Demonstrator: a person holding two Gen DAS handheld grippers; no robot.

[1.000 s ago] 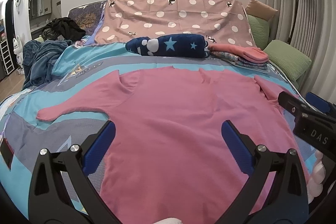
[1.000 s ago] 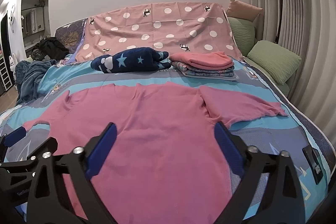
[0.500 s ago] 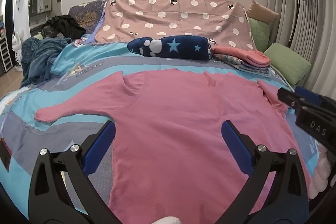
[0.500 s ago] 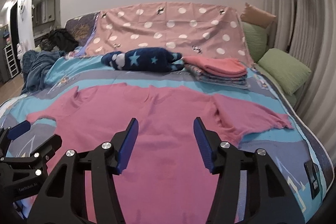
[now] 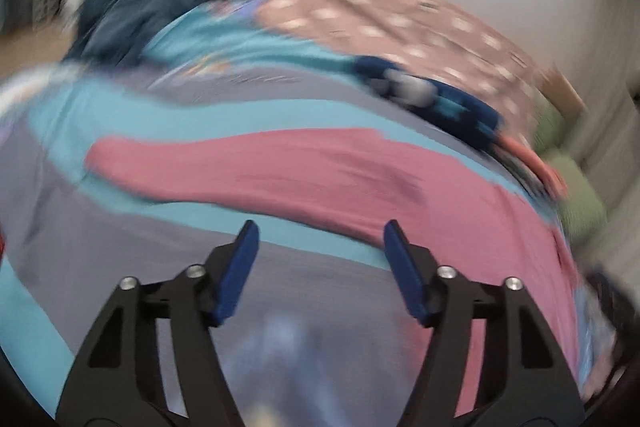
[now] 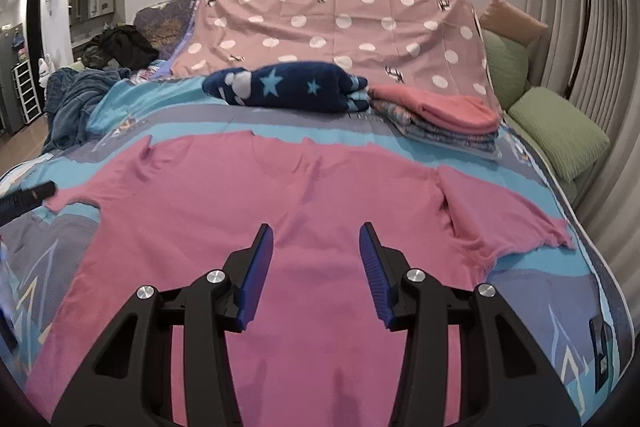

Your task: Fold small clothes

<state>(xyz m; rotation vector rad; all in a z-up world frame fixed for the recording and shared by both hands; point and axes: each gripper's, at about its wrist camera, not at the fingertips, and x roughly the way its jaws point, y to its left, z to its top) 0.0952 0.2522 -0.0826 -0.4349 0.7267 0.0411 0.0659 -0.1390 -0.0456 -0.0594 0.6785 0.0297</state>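
Observation:
A pink long-sleeved shirt (image 6: 280, 211) lies spread flat on the bed, front down the middle, sleeves out to both sides. My right gripper (image 6: 316, 239) hovers over the shirt's lower middle, jaws partly open and empty. The left wrist view is blurred by motion: my left gripper (image 5: 320, 239) is open and empty above the bedcover, just short of the shirt's left sleeve (image 5: 248, 167). The tip of the left gripper shows at the left edge of the right wrist view (image 6: 24, 199), near the left sleeve's cuff.
A striped blue and grey bedcover (image 6: 540, 287) lies under the shirt. Behind it are a folded navy star blanket (image 6: 288, 87), a stack of folded clothes (image 6: 440, 119), a polka-dot sheet (image 6: 340, 23), green pillows (image 6: 560, 131) at the right and a heap of dark clothes (image 6: 80, 95) at the left.
My left gripper has swung left toward the left sleeve and narrowed its jaws; its view is now blurred. My right gripper's jaws have closed partway compared with a second ago.

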